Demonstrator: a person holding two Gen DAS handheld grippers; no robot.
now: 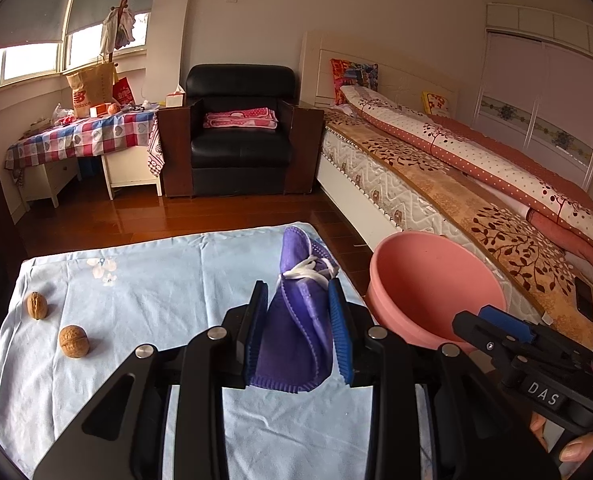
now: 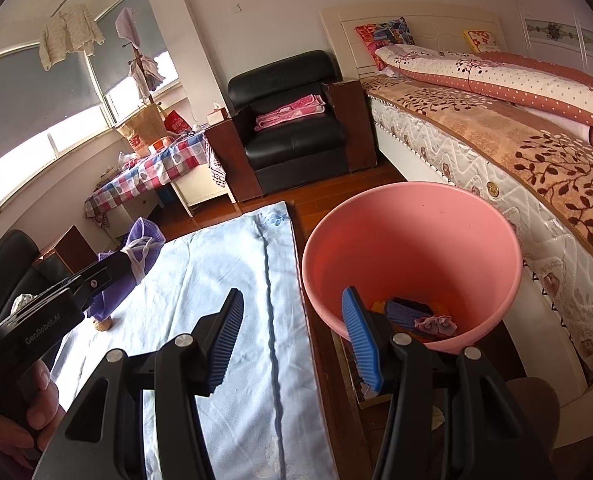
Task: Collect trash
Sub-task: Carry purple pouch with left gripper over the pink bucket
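Observation:
My left gripper [image 1: 296, 300] is shut on a purple face mask [image 1: 296, 332] with white ear loops and holds it above the light blue cloth [image 1: 156, 300] on the table. The mask also shows in the right wrist view [image 2: 136, 252], held by the left gripper at the left. Two walnuts [image 1: 73, 341] [image 1: 37, 306] lie on the cloth at the left. A pink bin [image 2: 412, 248] stands right of the table, with several pieces of trash [image 2: 412, 312] at its bottom. My right gripper [image 2: 292, 312] is open and empty, just before the bin's near rim.
A bed [image 1: 476, 184] runs along the right behind the bin. A black armchair [image 1: 240, 128] and a table with a checked cloth [image 1: 88, 136] stand at the far wall. Wooden floor [image 1: 176, 216] lies between them and the table.

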